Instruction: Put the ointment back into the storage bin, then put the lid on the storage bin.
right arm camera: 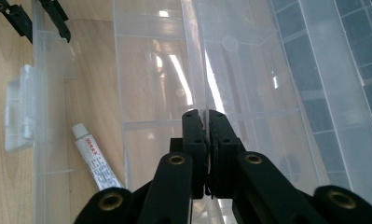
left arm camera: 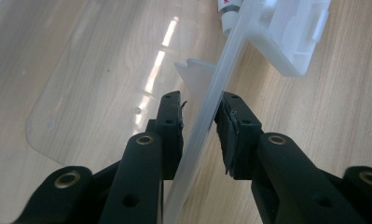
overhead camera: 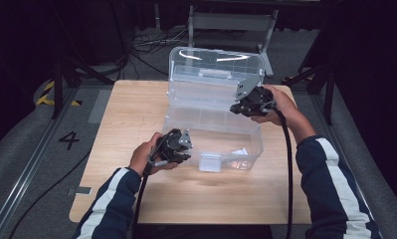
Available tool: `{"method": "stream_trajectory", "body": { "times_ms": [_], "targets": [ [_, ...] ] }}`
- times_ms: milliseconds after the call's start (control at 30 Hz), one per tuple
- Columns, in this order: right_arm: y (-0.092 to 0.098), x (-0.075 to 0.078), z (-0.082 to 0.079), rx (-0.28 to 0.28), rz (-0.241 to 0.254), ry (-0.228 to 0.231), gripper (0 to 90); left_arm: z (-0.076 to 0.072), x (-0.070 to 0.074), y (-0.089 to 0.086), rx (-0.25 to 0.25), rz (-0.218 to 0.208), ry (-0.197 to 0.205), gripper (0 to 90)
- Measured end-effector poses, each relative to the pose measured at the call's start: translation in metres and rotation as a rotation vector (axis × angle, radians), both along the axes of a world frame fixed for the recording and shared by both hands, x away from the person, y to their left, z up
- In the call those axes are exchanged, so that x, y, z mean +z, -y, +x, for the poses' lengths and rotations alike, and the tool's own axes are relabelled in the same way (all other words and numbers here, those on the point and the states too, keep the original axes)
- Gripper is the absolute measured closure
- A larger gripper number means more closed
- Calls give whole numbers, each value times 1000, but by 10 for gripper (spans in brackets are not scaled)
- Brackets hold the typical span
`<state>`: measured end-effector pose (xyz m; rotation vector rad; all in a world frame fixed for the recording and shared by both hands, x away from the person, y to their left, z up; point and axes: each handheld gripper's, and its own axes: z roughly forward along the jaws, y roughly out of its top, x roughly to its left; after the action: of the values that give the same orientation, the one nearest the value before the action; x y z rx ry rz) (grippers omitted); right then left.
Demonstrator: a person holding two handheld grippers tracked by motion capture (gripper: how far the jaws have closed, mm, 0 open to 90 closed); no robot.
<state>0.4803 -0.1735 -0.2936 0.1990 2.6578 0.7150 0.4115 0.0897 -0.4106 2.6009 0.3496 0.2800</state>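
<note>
Box [overhead camera: 213, 132] of clear plastic sits mid-worktop [overhead camera: 136, 119], lid [overhead camera: 216, 67] raised at 12 o'clock. Left gripper [left arm camera: 200, 114] fingers clamp the near wall; right gripper [right arm camera: 207, 122] fingers pinch the lid edge. Likely lid-closing step: next, swing it down steadily.

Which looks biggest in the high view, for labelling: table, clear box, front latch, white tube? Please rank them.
1. table
2. clear box
3. front latch
4. white tube, though it looks close to the latch in size, so that order is unsure.
</note>
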Motion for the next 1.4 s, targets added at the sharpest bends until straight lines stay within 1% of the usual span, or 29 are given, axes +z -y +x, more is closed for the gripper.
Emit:
{"method": "stream_trajectory", "body": {
  "times_ms": [67, 167, 433, 567, 600, 700, 767, 933, 1000, 1167, 1267, 1300, 1333, 1400],
  "targets": [
    [0, 0, -1, 11, 1, -5, 881, 0, 0, 0, -6, 1, 1, 719],
    [0, -1, -3, 12, 7, -12, 880, 0, 0, 0, -8, -1, 3, 719],
    [0, -1, -6, 8, 4, -6, 880, -1, -1, -1, -9, -1, 8, 718],
    [1, -2, -8, 11, 8, -13, 880, -1, -1, -1, -7, -6, 15, 714],
    [1, -2, -9, 13, 10, -7, 879, -2, -2, -1, -5, -7, 17, 712],
    [1, -3, -11, 14, 10, -10, 880, -2, -2, -1, -8, -11, 18, 709],
    [2, -4, -12, 18, 14, -16, 879, -1, -3, -2, -9, -18, 14, 708],
    [3, -5, -13, 17, 30, -15, 877, -1, -3, -2, -10, -23, 18, 706],
    [4, -5, -13, 16, 41, -18, 877, -2, -3, -2, -7, -20, 22, 703],
    [5, -7, -17, 13, 45, -11, 875, -2, -3, -2, -7, -19, 26, 700],
    [6, -8, -18, 11, 49, -14, 874, -2, -3, -1, -10, -10, 28, 699],
    [6, -8, -19, 12, 53, -16, 874, -3, -3, 0, -12, -8, 30, 699],
    [6, -9, -20, 12, 56, -13, 872, -3, -3, 1, -14, 3, 39, 698],
    [6, -9, -21, 15, 59, -11, 871, -3, -3, 2, -13, 5, 43, 696]
  ]
}}
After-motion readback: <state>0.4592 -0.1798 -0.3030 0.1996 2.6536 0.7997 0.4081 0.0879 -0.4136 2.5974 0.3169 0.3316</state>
